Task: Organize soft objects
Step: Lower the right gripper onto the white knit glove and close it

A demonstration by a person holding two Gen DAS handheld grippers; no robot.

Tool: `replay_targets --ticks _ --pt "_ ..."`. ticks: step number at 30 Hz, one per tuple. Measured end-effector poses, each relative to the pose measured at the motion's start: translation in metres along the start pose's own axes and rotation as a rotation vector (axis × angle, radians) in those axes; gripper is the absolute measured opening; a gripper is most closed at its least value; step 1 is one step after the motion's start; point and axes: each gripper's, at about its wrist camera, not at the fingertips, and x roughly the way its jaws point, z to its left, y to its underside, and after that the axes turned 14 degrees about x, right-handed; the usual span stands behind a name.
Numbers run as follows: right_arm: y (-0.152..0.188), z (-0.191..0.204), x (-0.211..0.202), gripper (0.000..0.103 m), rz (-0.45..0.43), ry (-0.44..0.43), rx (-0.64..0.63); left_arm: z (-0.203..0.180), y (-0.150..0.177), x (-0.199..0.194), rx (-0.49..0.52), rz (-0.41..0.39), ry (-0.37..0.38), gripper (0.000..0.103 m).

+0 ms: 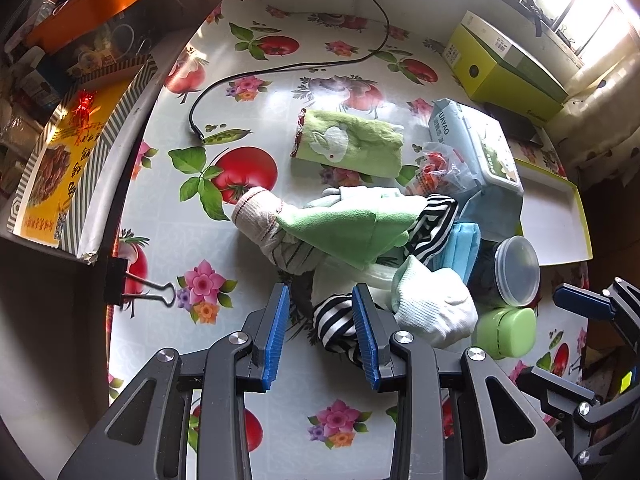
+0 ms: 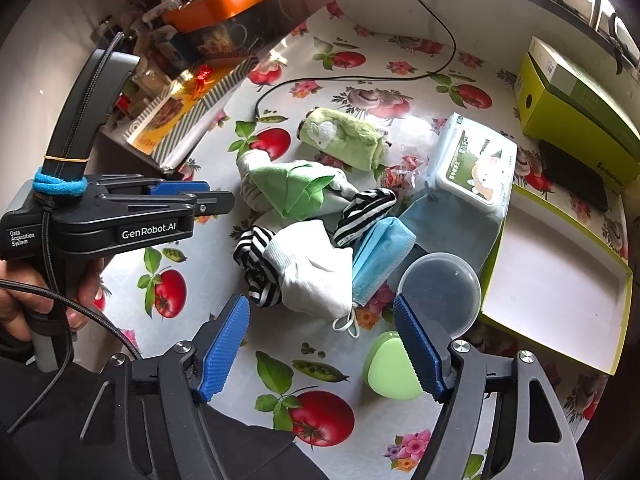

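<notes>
A heap of soft things lies mid-table: a light green cloth (image 1: 352,228), a white sock (image 1: 436,308) (image 2: 312,276), a black-and-white striped sock (image 1: 332,324) (image 2: 256,268) and a blue face mask (image 2: 380,256). Behind the heap lies a rolled green towel (image 1: 348,142) (image 2: 344,140) with a white rabbit on it. My left gripper (image 1: 320,320) is open over the heap's near edge; the striped sock's end sits between its blue pads, with a gap on the left side. My right gripper (image 2: 320,328) is open and wide, just in front of the white sock and the mask's ear loop.
A wet-wipes pack (image 2: 476,164), a clear-lidded tub (image 2: 440,292) and a round green case (image 2: 390,368) crowd the heap's right side. A shallow green-edged box (image 2: 560,280) stands further right. A black cable (image 1: 280,68) crosses the back; a binder clip (image 1: 140,288) grips the left edge.
</notes>
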Motion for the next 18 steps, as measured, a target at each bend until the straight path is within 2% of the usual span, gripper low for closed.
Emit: replay_targets --ticks 6,18 --pt "-0.006 0.001 0.006 0.069 0.021 -0.007 0.0 0.002 0.002 0.003 -0.005 0.006 0.0 0.034" --pt "-0.016 0.005 0.028 0.069 0.072 -0.011 -0.012 0.013 0.006 0.009 -0.034 0.023 0.001 0.034"
